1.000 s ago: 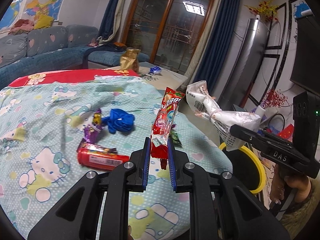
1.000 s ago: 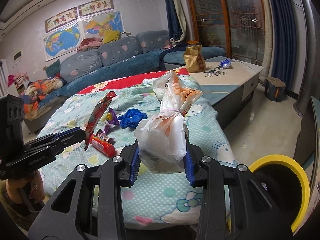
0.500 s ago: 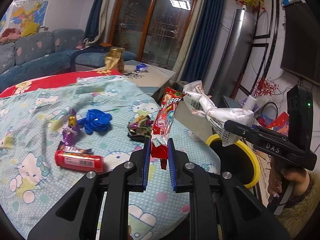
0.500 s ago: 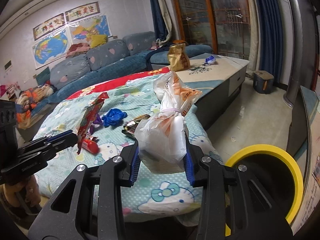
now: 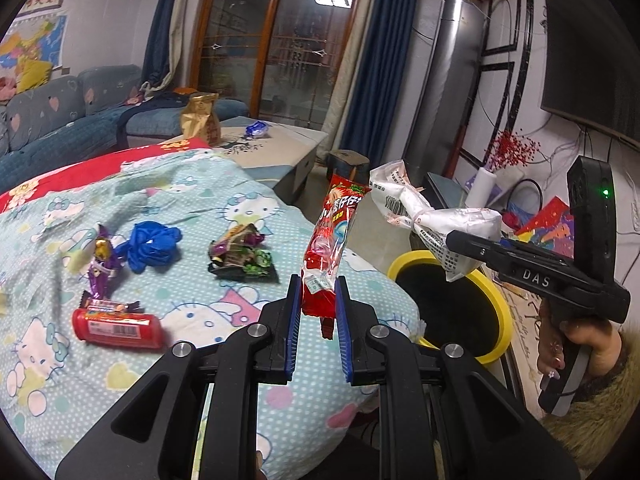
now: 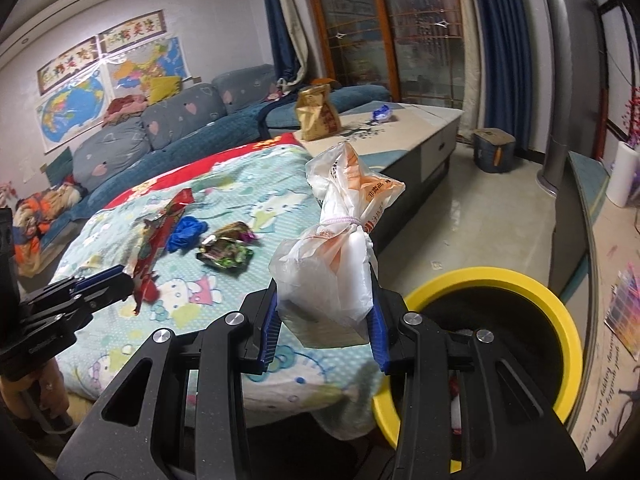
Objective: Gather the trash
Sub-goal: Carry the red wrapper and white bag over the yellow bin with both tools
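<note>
My left gripper (image 5: 317,294) is shut on the lower end of a long red snack wrapper (image 5: 328,240), which stands upright above the bed's edge. A tied white plastic bag (image 6: 336,264) is clamped in my right gripper (image 6: 324,320). That bag (image 5: 424,212) hangs over the yellow-rimmed black bin (image 5: 496,344) in the left wrist view. The bin (image 6: 552,312) sits on the floor just right of the bed. The red wrapper (image 6: 160,236) and the left gripper (image 6: 116,282) show at the left of the right wrist view.
On the cartoon-print bedspread (image 5: 200,208) lie a red tube (image 5: 116,326), a purple wrapper (image 5: 102,260), a blue crumpled glove (image 5: 152,240) and a crumpled foil packet (image 5: 240,254). A low table (image 6: 400,128) with a brown bag (image 6: 316,114) stands beyond. A person's hand (image 5: 576,344) holds the right gripper.
Both grippers have moved right toward the bin with their loads still clamped. The bin shows larger and closer in both views, and the foil packet has come into sight.
</note>
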Available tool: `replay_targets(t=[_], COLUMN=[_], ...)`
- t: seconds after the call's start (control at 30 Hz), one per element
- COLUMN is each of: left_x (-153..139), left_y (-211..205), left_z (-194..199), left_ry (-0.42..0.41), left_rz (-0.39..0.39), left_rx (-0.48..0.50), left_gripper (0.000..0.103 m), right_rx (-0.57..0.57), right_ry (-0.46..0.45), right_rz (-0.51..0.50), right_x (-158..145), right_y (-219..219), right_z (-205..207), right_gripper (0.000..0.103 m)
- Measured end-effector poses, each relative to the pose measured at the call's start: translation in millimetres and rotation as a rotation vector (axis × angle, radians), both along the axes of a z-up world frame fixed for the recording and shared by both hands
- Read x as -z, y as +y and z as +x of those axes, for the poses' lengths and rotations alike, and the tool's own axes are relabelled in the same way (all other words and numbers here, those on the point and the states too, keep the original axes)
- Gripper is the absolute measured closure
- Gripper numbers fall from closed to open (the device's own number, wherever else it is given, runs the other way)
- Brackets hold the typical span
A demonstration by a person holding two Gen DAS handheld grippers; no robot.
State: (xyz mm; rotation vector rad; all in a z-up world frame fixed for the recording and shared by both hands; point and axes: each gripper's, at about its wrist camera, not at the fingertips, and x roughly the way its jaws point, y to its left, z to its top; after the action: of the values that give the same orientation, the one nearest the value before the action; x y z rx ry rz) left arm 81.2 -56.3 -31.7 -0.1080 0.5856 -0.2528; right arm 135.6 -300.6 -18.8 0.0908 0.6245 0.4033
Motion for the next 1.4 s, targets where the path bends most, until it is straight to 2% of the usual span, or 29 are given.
replay_targets(t=[0.67, 1.4], left_x=[10, 38], left_y=[-58, -138], left_z=[10, 34], left_ry=[0.021, 0.07], left_rz=[0.05, 0.117], left_rx=[0.116, 0.269], left_gripper=[0.087, 0.087], right_rx=[0.168, 0.314], right_ry=[0.062, 0.166], right_rz=[0.032, 0.081], right_x=[22, 55], right_y=[-61, -113], right_z=[0, 7], right_gripper=[0.073, 0.073])
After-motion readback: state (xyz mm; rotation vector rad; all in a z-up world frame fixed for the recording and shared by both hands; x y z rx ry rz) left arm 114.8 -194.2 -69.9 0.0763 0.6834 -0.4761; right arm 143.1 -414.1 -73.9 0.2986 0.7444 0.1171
